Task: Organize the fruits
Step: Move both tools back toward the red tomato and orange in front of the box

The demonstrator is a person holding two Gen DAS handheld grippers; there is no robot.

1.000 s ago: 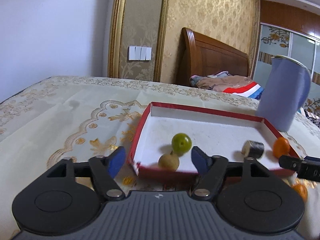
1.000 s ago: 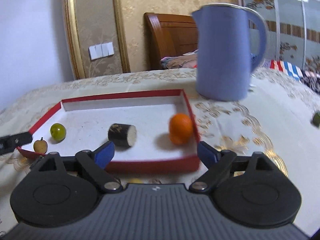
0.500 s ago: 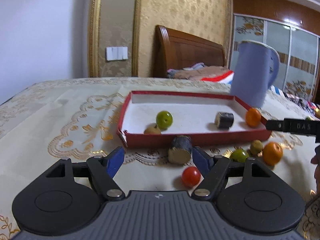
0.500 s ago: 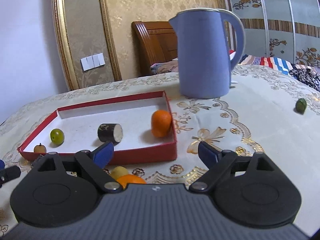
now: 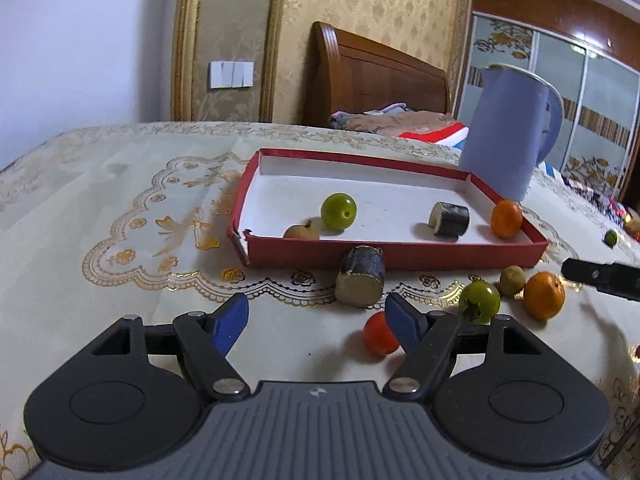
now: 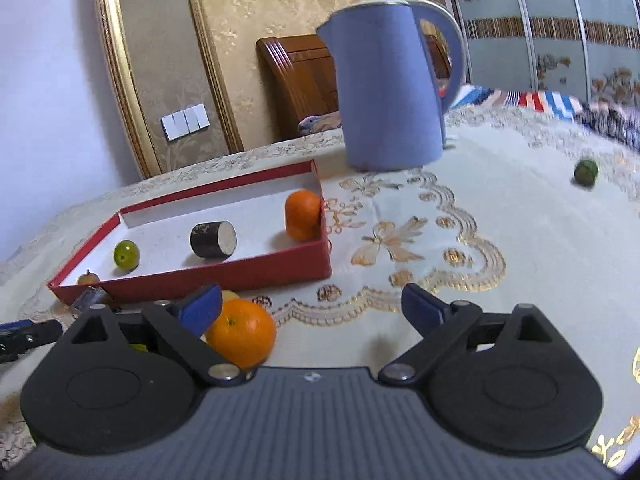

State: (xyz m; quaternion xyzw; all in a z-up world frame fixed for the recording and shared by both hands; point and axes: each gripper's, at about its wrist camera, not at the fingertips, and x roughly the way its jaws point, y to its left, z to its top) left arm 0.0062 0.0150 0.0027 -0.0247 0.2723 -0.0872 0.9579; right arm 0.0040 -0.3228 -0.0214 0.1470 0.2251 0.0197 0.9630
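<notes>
Fruits lie partly in the red box (image 5: 396,258), partly loose on the table (image 5: 100,216) in front of it. Left to right in the left wrist view:

- In the box: a brown fruit (image 5: 301,232), a green fruit (image 5: 338,211), a dark cylinder (image 5: 449,219), an orange (image 5: 506,219) against the right wall.
- Loose, before the box's near wall: a second cylinder (image 5: 360,282), its cut face toward the camera, long axis running away toward the box; a red fruit (image 5: 378,334); a green tomato-like fruit (image 5: 479,302); a small olive one (image 5: 512,280); a loose orange (image 5: 544,295).

Left gripper (image 5: 318,320) — fingers about half open, nothing between them. The second cylinder sits just ahead, right of centre; the red fruit is half hidden behind the right finger.

Right gripper (image 6: 312,310) — fingers opening wide, empty. In its view the loose orange (image 6: 242,336) lies close by the left finger, not centred in the gap. A lone green fruit (image 6: 586,171) sits well apart, far right, past the blue jug (image 6: 390,88).

Judgement: the right hand is nearer the loose orange and needs a shift left to centre it; the left hand is nearer the second cylinder.
</notes>
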